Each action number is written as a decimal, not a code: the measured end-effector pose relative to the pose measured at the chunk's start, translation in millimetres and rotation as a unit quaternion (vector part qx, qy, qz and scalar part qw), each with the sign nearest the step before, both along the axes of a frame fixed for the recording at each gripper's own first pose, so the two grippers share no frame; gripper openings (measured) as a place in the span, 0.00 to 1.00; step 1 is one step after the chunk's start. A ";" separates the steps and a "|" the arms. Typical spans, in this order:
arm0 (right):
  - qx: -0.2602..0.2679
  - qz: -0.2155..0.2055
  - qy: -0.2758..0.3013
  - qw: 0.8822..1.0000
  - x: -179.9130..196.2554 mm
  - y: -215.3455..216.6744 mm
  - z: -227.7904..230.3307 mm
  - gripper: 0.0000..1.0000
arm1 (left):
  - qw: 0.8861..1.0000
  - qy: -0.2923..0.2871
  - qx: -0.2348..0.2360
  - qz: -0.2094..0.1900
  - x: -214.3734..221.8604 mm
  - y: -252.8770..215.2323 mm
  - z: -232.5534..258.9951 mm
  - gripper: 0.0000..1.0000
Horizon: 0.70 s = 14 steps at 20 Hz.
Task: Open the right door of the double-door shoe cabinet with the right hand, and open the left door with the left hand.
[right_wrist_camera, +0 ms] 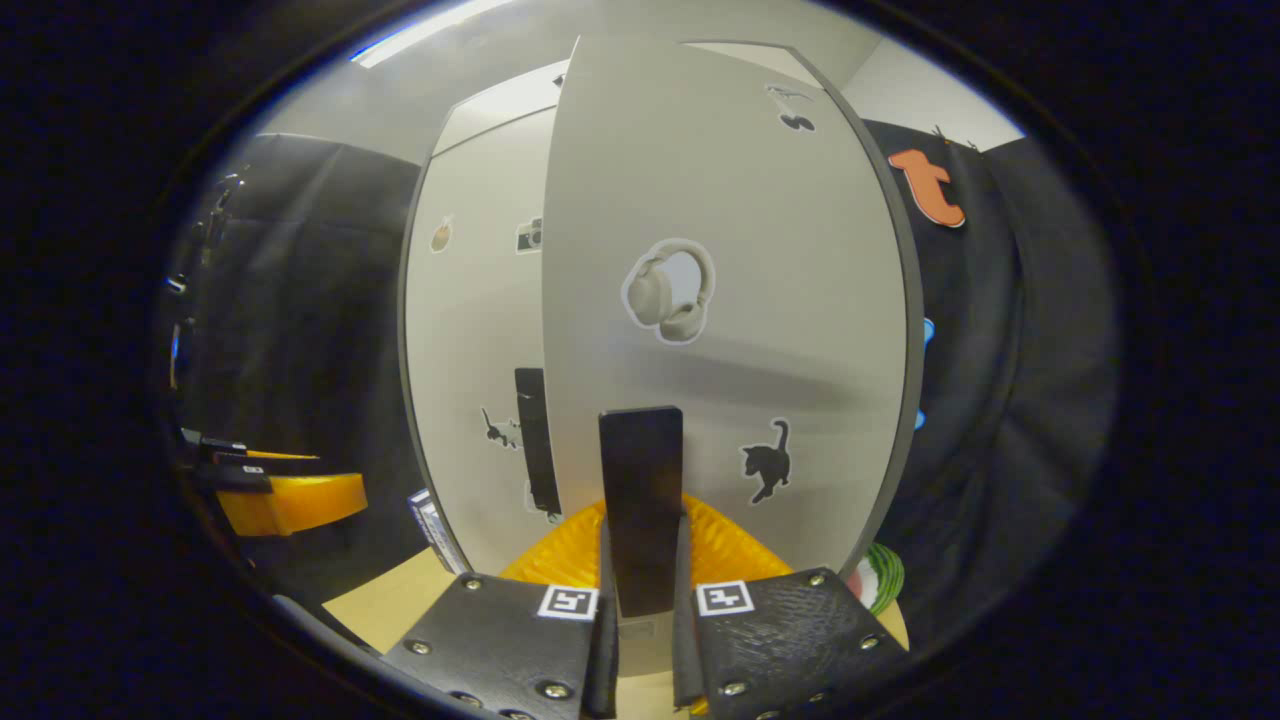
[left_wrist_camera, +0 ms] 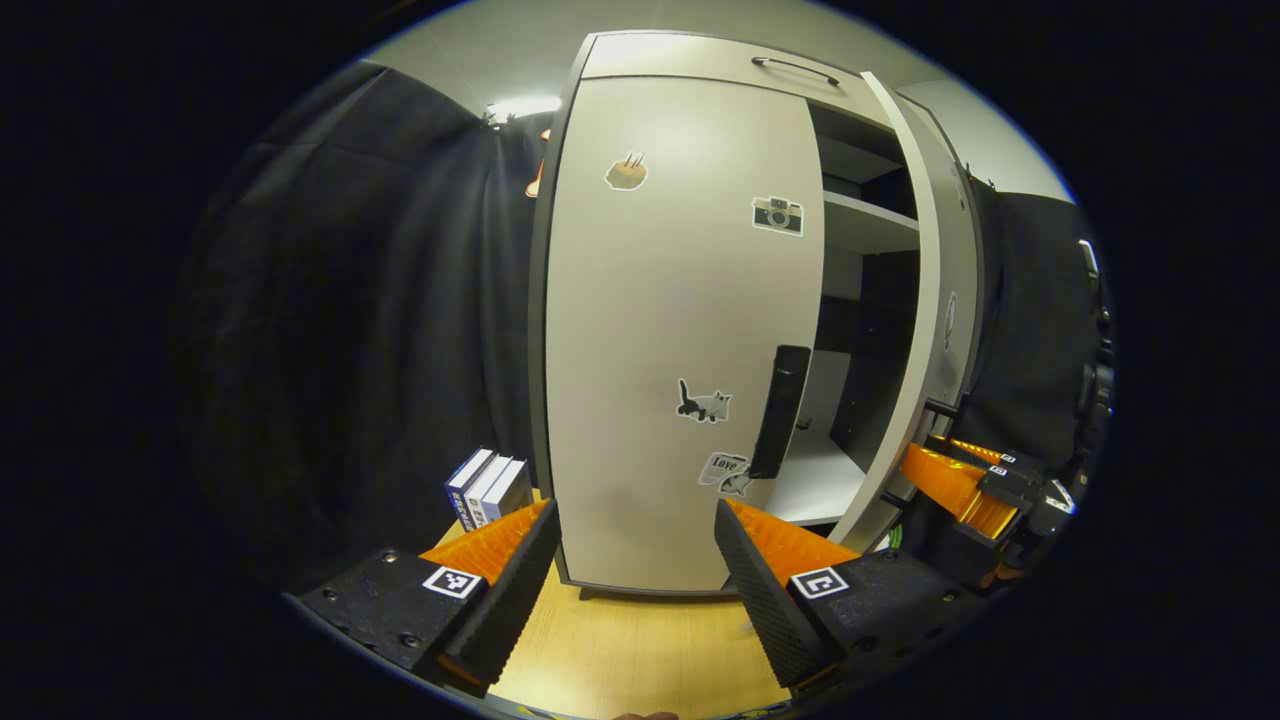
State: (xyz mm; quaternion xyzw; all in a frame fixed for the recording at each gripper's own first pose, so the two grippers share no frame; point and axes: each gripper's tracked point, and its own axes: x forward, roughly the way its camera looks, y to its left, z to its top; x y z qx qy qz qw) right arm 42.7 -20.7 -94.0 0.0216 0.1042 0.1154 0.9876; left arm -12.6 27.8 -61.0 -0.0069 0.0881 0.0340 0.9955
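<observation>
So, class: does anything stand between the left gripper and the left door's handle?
Nothing visible does. The left gripper is open in front of the closed left door, with the handle ahead, slightly right of its fingers. The right gripper is shut on the right door's handle, off to the side.

Cabinet doors (left_wrist_camera: 670, 330) pale grey w/ black handles (left_wrist_camera: 780, 410), cat sticker (left_wrist_camera: 704, 403) blk & white. Desk (left_wrist_camera: 640, 650) light wood-grain. Books (left_wrist_camera: 487, 487) blue/white spines. Headphone sticker (right_wrist_camera: 670, 290) beige.

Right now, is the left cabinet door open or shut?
Shut. The left door lies flat across the cabinet front, while the right door stands swung out, showing shelves.
</observation>
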 end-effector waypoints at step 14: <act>0.022 0.065 -0.009 0.998 -30.6 -35.0 7.1 0.21 | 0.999 0.017 -0.001 -0.041 7.6 -39.9 -13.6 0.97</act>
